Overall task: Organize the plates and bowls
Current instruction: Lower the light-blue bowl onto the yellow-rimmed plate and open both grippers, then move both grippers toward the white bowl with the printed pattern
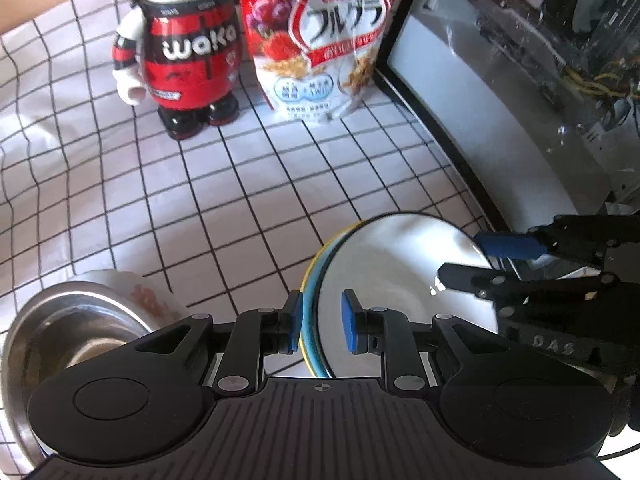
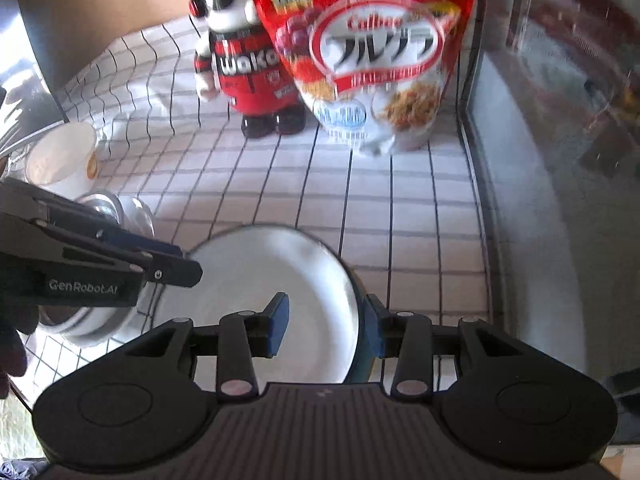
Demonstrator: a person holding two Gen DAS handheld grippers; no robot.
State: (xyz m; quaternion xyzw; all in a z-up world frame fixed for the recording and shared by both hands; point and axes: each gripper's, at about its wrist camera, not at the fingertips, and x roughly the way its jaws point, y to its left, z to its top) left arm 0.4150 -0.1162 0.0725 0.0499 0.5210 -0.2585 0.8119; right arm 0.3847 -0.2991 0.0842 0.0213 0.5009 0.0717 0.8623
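Observation:
A stack of plates [image 1: 392, 264] lies on the checked tablecloth: a white plate with a dark rim on top, blue and yellow rims beneath. My left gripper [image 1: 322, 320] straddles its left rim, one blue pad outside against the yellow and blue edges, the other over the white face. My right gripper [image 2: 326, 320] straddles the opposite rim of the same stack [image 2: 248, 272], one pad inside and one outside. Each gripper shows in the other's view: the right gripper [image 1: 460, 256] and the left gripper [image 2: 188, 260]. A steel bowl [image 1: 72, 332] sits in a patterned bowl [image 1: 148, 292] at the lower left.
A red and black figurine [image 1: 184, 48] and a red cereal bag [image 1: 320, 36] stand at the back of the cloth. A glass-sided case [image 1: 500, 92] runs along the right. A paper cup [image 2: 64, 156] and a glass [image 2: 132, 212] sit at the left.

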